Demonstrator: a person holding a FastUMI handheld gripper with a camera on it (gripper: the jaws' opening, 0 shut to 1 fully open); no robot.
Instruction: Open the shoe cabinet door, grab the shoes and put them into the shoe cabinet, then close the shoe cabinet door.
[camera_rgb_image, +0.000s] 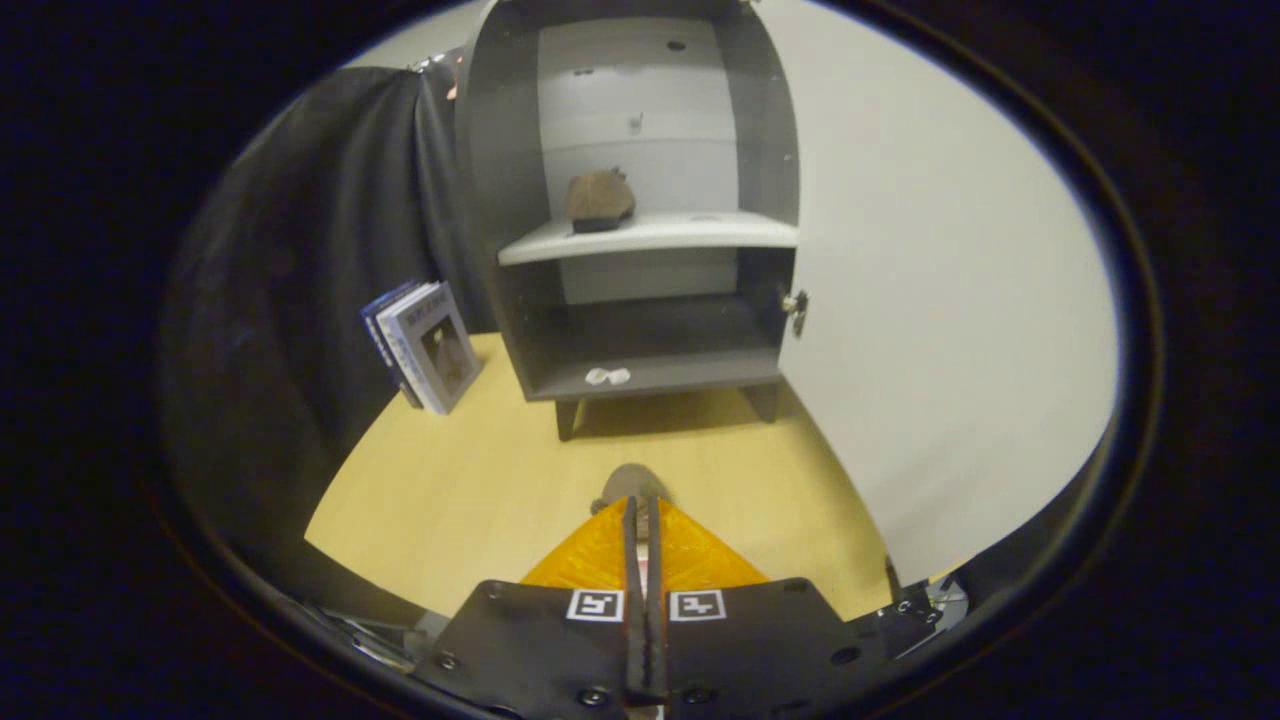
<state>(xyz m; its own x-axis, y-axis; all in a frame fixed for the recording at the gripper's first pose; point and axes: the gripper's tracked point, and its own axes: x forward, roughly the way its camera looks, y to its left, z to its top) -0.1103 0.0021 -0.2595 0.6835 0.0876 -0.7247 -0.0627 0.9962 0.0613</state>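
Note:
The grey shoe cabinet (500, 170) stands at the back of the wooden table (470, 490), beyond my fingers. Its white door (950, 300) is swung wide open to the right, with a small knob (795, 303) at its edge. One brown shoe (600, 200) rests on the left of the white middle shelf (700, 233). A second brown shoe (630, 484) sits right at my fingertips. My gripper (641, 505) is shut, its fingers pinched together on a thin edge of this shoe. Most of that shoe is hidden behind the fingers.
A small white scrap (607, 376) lies on the cabinet's bottom board. Several books (425, 345) lean against the black cloth wall to the left of the cabinet. Bare tabletop stretches between my fingers and the cabinet's legs.

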